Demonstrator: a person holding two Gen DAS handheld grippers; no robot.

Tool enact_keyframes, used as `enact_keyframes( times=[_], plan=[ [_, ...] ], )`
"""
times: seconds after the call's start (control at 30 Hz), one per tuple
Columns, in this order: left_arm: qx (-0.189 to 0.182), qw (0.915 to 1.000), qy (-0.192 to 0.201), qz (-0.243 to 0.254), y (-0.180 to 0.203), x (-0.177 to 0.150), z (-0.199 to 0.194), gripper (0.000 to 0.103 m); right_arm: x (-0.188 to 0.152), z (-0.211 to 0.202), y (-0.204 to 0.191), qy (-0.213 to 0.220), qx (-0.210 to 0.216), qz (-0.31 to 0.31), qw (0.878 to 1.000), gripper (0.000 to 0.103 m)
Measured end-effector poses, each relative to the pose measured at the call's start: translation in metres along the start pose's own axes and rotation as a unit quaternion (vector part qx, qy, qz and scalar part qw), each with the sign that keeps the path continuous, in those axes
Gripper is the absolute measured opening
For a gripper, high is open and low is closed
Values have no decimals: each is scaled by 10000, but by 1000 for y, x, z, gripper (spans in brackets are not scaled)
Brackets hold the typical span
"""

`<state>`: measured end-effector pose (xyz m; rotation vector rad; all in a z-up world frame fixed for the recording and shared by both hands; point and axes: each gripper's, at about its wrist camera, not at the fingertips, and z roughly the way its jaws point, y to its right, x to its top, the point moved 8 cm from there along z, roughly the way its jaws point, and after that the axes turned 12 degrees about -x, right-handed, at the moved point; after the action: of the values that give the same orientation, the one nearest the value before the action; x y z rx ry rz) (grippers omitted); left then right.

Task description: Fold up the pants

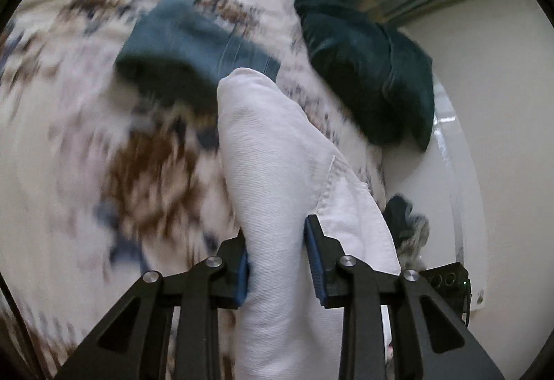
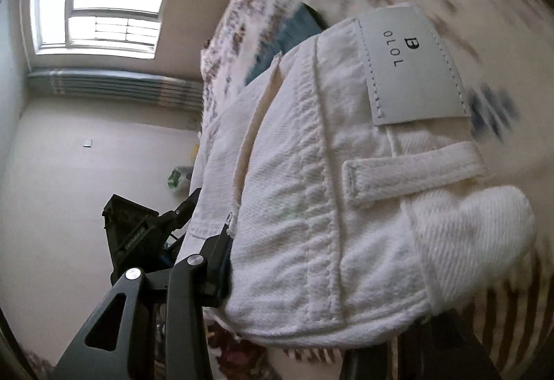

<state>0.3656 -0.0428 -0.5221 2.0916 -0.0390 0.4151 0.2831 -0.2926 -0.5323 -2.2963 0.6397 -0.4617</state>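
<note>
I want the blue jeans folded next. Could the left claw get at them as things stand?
Probably not yet: the left claw is shut on the white pants, which hang between it and the blue jeans on the bed.

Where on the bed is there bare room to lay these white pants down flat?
Free: the patterned bedspread left of and below the folded blue garment. Crowded: the right edge by the dark pillow. Both tongs, left and right, grip the white pants.
</note>
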Motion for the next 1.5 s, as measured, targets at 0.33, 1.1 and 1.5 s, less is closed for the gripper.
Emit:
enact_keyframes(
  times=[0.33, 1.1, 1.5],
  plan=[
    [153, 9987, 84, 488, -60, 233, 37, 26, 61, 85, -33, 388, 166, -248, 9988, 43],
    [3109, 9406, -148, 1356, -124, 229, 42, 94, 118, 195, -30, 22, -3603, -1649, 9182, 94],
    [3493, 9254, -137, 1465, -67, 217, 13, 95, 118, 143, -96, 494, -4164, -1844, 8889, 96]
  ],
)
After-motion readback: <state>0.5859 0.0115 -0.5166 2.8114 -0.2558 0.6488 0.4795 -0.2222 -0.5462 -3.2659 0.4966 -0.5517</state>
